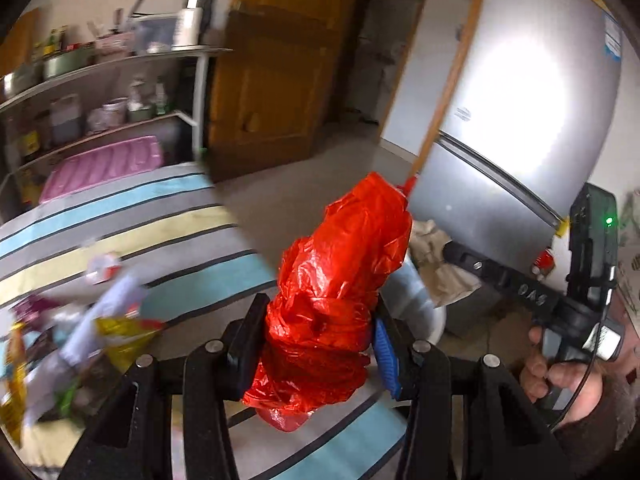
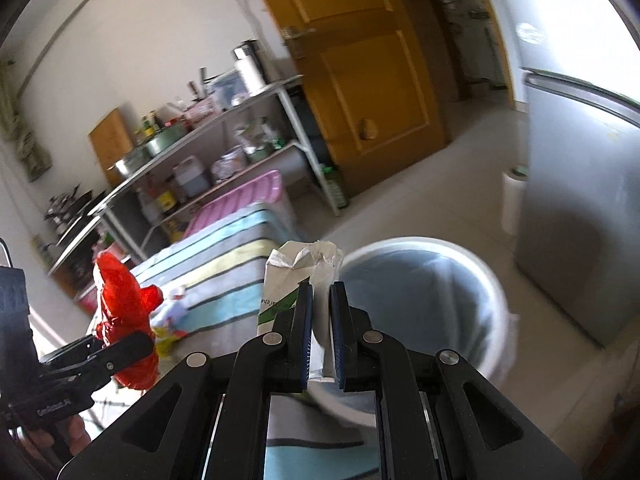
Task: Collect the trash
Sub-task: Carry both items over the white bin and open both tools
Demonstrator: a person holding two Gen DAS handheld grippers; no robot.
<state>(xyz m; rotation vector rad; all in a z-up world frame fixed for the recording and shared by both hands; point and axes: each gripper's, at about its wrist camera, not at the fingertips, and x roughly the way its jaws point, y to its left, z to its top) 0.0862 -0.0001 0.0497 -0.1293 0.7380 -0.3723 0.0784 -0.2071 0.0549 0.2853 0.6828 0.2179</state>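
A crumpled red plastic bag (image 1: 344,264) sticks up out of my left gripper (image 1: 316,344), which is shut on its lower part. From the right wrist view that same red bag (image 2: 120,292) and left gripper (image 2: 116,346) show at the left edge. My right gripper (image 2: 322,320) is shut on a white paper carton with green print (image 2: 284,276). Just beyond it stands a white round bin (image 2: 496,280) with a dark liner. Several loose wrappers (image 1: 108,320) lie blurred on the striped cloth (image 1: 160,216).
A silver fridge (image 1: 520,100) stands at the right, behind the bin. A wooden door (image 1: 280,80) hangs open onto a hallway. A metal shelf rack (image 1: 100,80) holds pots and bottles, with a pink-lidded box (image 1: 104,164) below. A paper roll (image 2: 514,196) stands on the floor.
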